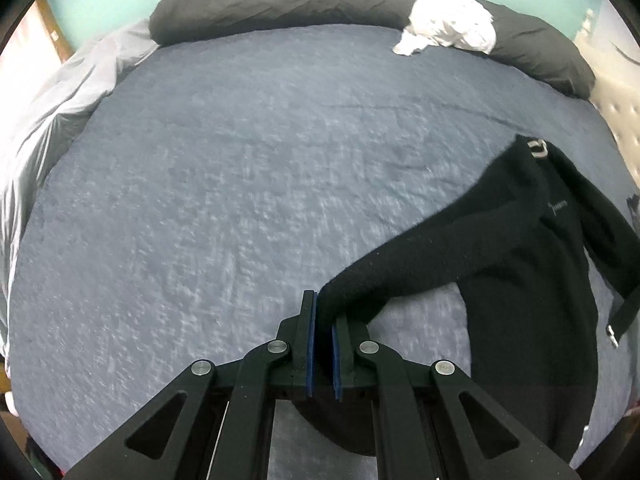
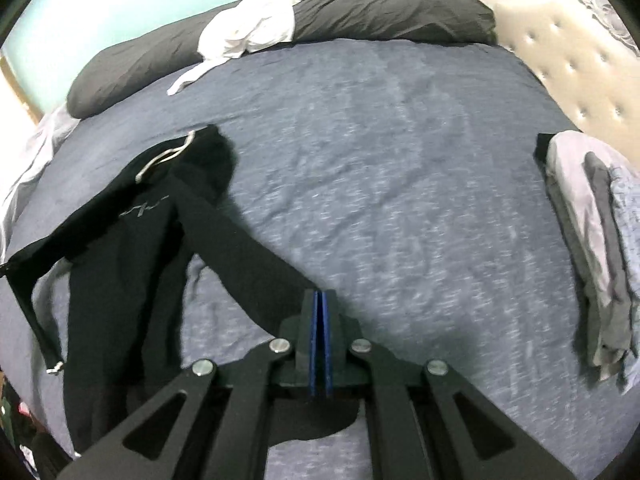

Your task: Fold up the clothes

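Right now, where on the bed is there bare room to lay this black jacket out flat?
The widest bare stretch of the blue bedspread runs between the dark pillows, the black jacket and the grey sheet. Another lies between the jacket and the folded stack. It is crowded near the white garment.

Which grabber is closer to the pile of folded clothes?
Right. The folded clothes pile lies just right of the right gripper. The left gripper is farther, beyond the black hoodie, whose sleeves both pinch.
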Motion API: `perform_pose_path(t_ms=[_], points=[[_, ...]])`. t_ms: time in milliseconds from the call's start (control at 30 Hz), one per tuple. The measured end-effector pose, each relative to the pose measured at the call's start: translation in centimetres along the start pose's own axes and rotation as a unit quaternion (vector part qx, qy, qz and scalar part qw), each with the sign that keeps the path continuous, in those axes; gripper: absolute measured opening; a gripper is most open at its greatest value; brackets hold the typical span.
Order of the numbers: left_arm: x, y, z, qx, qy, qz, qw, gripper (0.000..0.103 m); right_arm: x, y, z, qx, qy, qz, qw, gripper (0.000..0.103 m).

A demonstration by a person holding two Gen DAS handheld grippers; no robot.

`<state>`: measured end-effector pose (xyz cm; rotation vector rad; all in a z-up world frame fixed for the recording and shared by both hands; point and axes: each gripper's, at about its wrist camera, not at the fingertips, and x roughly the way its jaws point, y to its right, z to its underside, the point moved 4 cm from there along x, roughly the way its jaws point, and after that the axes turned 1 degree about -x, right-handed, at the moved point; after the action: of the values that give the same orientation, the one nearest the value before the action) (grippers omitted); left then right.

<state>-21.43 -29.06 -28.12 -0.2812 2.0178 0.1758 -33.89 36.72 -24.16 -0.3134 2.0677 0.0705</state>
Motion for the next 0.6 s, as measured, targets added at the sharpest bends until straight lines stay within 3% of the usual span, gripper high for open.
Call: perform_pose_path(t_ms=[200,367,600], points=[[1.1,-2.0,-1.9,-0.028,0.007,-0.012,0.9995,0.006,0.9,3.2,-1.2,0.022,-0.001,0.025,0.999,0.002],[3.1,-2.6,-2.2,-0.054,-0.018,-0.004,0.9984,0.007,1.5,4.4,-1.4,0.042,-0.004,0.035,0.998,0.002],[1.5,-3.3,-1.5,-0.061,-0.020,0.018,0.9978,0.018,1.7,5.0,-1.2,0.060,-0.006,0.044,0.997,0.003]])
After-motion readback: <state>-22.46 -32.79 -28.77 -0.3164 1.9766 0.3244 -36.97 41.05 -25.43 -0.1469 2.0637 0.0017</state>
